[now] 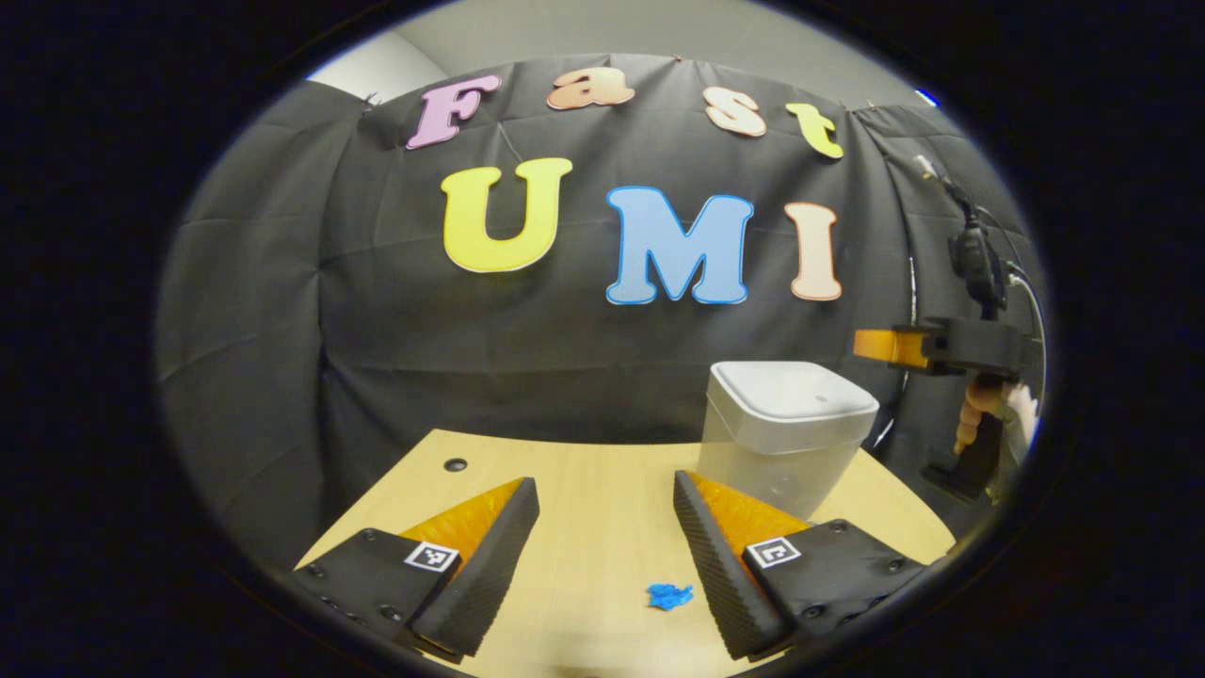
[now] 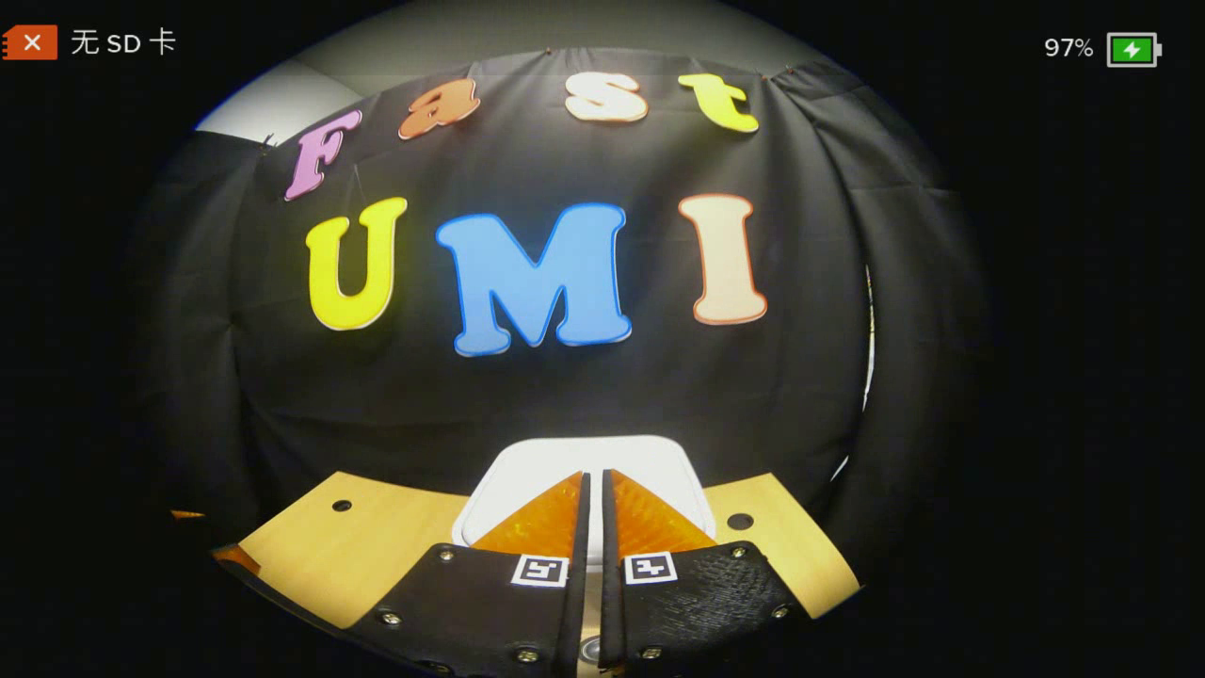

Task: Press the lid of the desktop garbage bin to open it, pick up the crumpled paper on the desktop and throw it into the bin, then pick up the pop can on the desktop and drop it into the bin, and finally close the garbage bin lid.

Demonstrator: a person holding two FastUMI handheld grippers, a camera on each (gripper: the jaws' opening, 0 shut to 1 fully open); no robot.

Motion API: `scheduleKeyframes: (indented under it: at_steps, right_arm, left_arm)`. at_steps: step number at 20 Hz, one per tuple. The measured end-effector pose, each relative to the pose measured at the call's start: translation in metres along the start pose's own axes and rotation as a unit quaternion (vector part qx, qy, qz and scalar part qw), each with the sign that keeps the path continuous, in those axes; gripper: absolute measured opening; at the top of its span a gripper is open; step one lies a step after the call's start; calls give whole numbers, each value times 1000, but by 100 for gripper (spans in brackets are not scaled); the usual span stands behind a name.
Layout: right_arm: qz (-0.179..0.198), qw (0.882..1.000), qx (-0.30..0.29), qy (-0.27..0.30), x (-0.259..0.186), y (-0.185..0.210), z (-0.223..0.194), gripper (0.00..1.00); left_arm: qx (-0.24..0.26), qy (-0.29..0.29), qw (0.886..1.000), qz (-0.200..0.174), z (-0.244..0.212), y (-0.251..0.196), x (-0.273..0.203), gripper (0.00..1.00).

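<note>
In the left gripper view the white garbage bin (image 1: 786, 424) stands on the far right of the wooden desk (image 1: 584, 471) with its lid down. A small blue crumpled paper (image 1: 669, 595) lies on the desk close to my left gripper's right finger. My left gripper (image 1: 602, 482) is open and holds nothing. My right gripper (image 1: 885, 346), held by a hand (image 1: 998, 405), hovers above and to the right of the bin. In the right gripper view, my right gripper (image 2: 595, 474) is shut on nothing, just above the bin's white lid (image 2: 527, 461).
The desk has a round cable hole (image 1: 456, 464) at its far left, and two holes (image 2: 342, 506) (image 2: 740, 521) flank the bin in the right gripper view. Black cloth walls the booth behind the desk. Cables and a black device (image 1: 979, 264) hang at the right.
</note>
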State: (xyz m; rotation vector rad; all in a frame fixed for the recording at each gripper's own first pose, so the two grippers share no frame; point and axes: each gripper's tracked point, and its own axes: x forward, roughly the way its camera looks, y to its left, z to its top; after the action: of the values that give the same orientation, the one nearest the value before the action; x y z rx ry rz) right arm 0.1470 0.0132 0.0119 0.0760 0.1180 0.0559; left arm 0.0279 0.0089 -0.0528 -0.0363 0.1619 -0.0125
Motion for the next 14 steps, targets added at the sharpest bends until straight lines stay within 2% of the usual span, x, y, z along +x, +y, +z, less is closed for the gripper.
scheduleKeyframes:
  at_steps: [8,14]
  right_arm:
    - [12,998,14,60,32,6,-39,8]
    - [14,999,-1,47,33,9,-38,8]
  left_arm:
    - [-1,-4,1000,8,2,6,2,95]
    - [-8,2,1000,8,-1,8,8,95]
